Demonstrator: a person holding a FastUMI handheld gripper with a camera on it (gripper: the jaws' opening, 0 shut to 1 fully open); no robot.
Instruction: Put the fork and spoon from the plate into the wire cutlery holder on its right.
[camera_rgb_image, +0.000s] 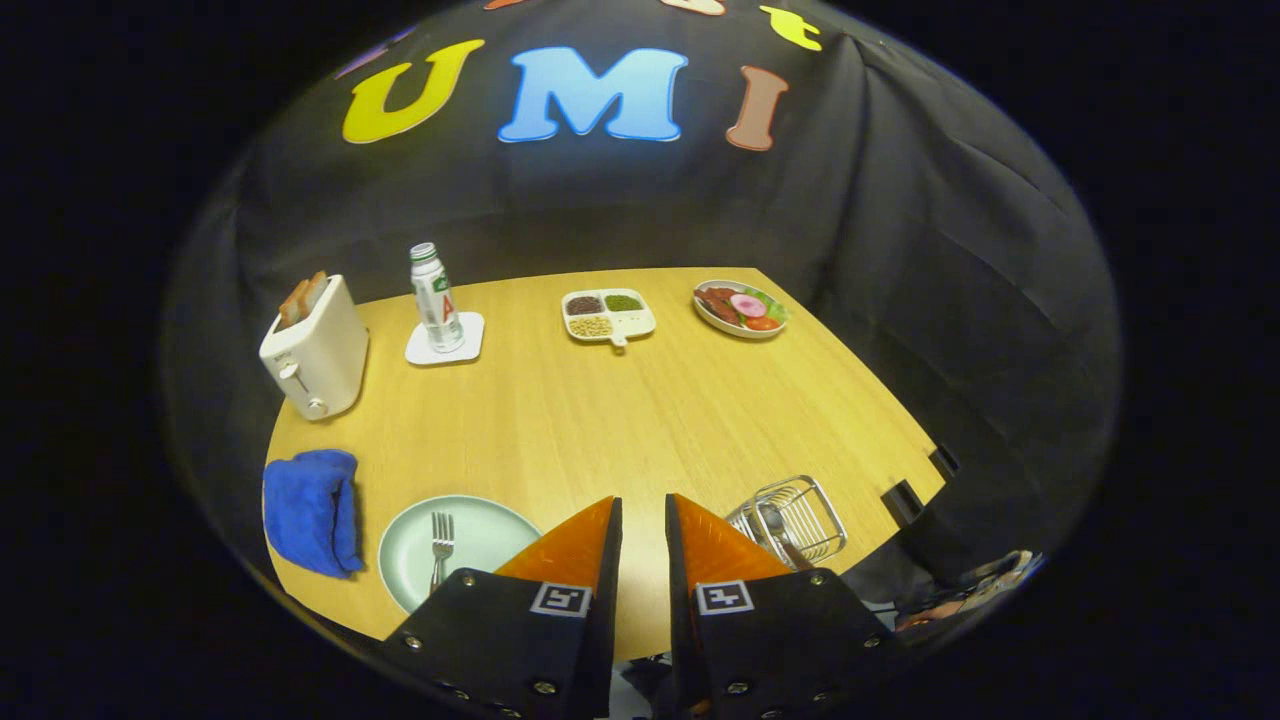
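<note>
A pale green plate (492, 522) lies on the wooden table just left of my fingers, and my left finger covers its near right part. A metal fork (440, 548) rests on it, tines pointing away from me. To the right of my fingers stands the wire cutlery holder (812, 508), with what looks like the spoon (778, 528) leaning inside it. My gripper (643, 512) hovers above the table between plate and holder. Its fingers are nearly together, with only a thin gap and nothing between them.
A folded blue cloth (308, 510) lies left of the plate. Farther back stand a white toaster (315, 350) with bread, a bottle (436, 298) on a white coaster, a divided dish (608, 315) and a plate of food (740, 308). The table's right edge (900, 420) runs past the holder.
</note>
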